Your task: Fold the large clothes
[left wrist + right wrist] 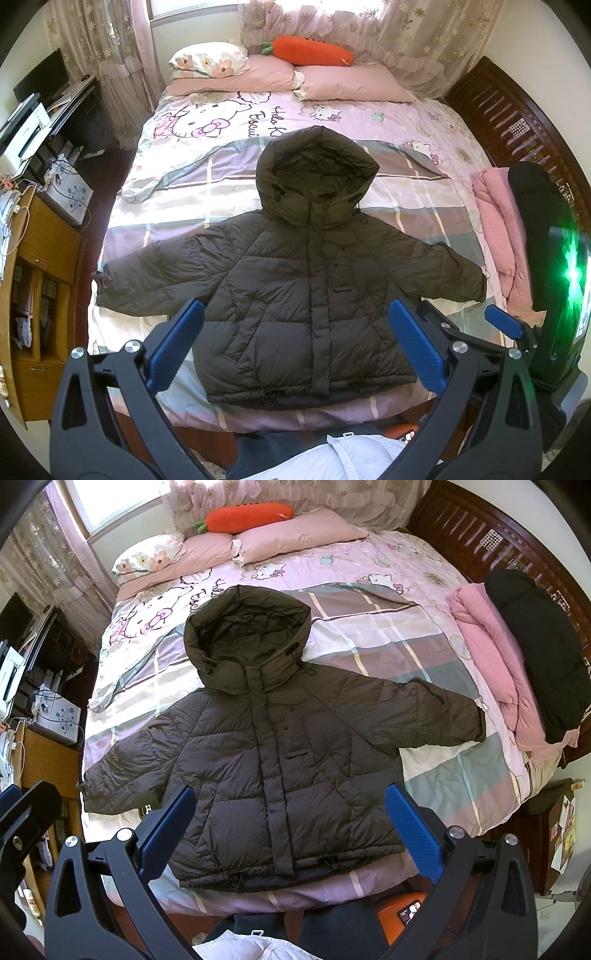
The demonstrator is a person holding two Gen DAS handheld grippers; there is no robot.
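Step in hand: pre-fold. The hooded jacket [295,266] lies flat, front up, sleeves spread, on the bed [424,206]. Left gripper [295,347] and right gripper [291,830] hover at the near hem, fingers wide apart, empty. Next: grasp a sleeve and fold it inward.

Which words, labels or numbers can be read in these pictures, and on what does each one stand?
"Hello K", cut off by the hood: pink cartoon-cat bedsheet.
Script line beneath, "Bsc...": not surely readable.
Dark puffer jacket with hood: no readable label.
Papers on brown wooden cabinet: too small to read.
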